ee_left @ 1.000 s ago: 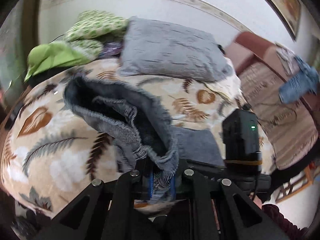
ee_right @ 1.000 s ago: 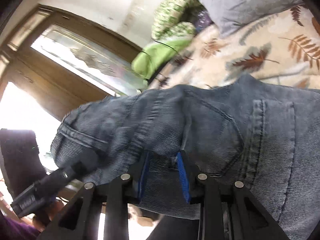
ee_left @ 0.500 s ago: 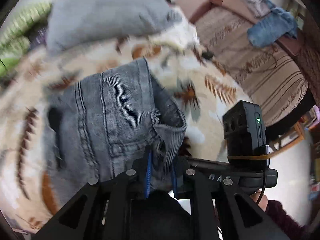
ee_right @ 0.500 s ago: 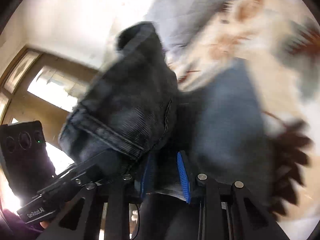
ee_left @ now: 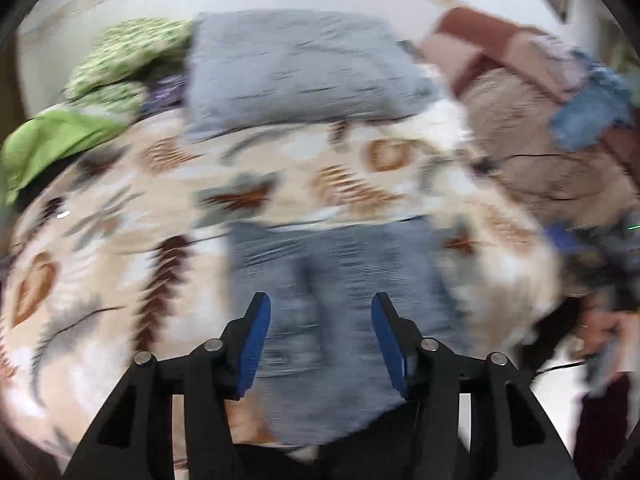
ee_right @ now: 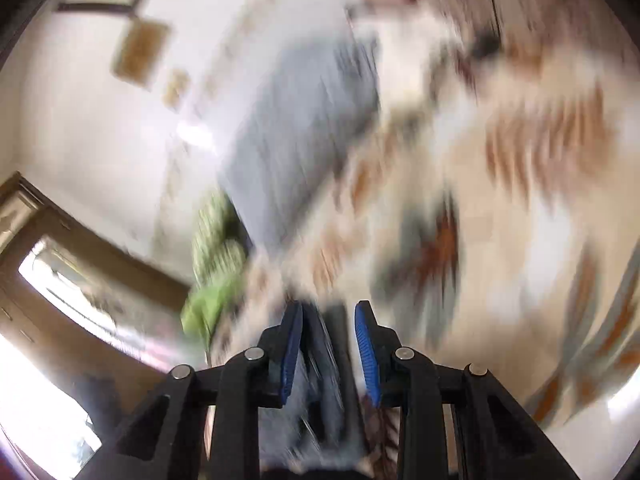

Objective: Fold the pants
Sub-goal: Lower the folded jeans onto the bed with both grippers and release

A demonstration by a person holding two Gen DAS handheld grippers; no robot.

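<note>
On a bed covered by a leaf-print blanket (ee_left: 132,240), the pants (ee_left: 340,292) lie as a compact denim block near the near edge, seen from the left wrist view. Both views are heavily smeared by motion, so fine detail is lost. The left gripper (ee_left: 320,334) hangs just above the pants with its blue pads spread wide and nothing between them; it has let go. The right gripper (ee_right: 326,350) has its pads set closer together, with a dark grey-blue strip of what looks like denim lying between them; whether the pads actually pinch that cloth or merely straddle it cannot be told through the blur. At the far side of the bed rests a grey pillow (ee_left: 300,72), with a green patterned pillow (ee_left: 128,56) and a bright green cloth (ee_left: 52,140) to its left. To the right stands a brown sofa (ee_left: 532,132) with a blue garment (ee_left: 592,112) draped on it. As a judgement, the folding looks well along: the pants appear short and squared rather than spread at full length, which suggests the legs are already doubled over. Whether any fold remains cannot be read from these pictures. What seems left is freeing the right gripper, if it holds cloth, and perhaps smoothing or squaring the bundle.
</note>
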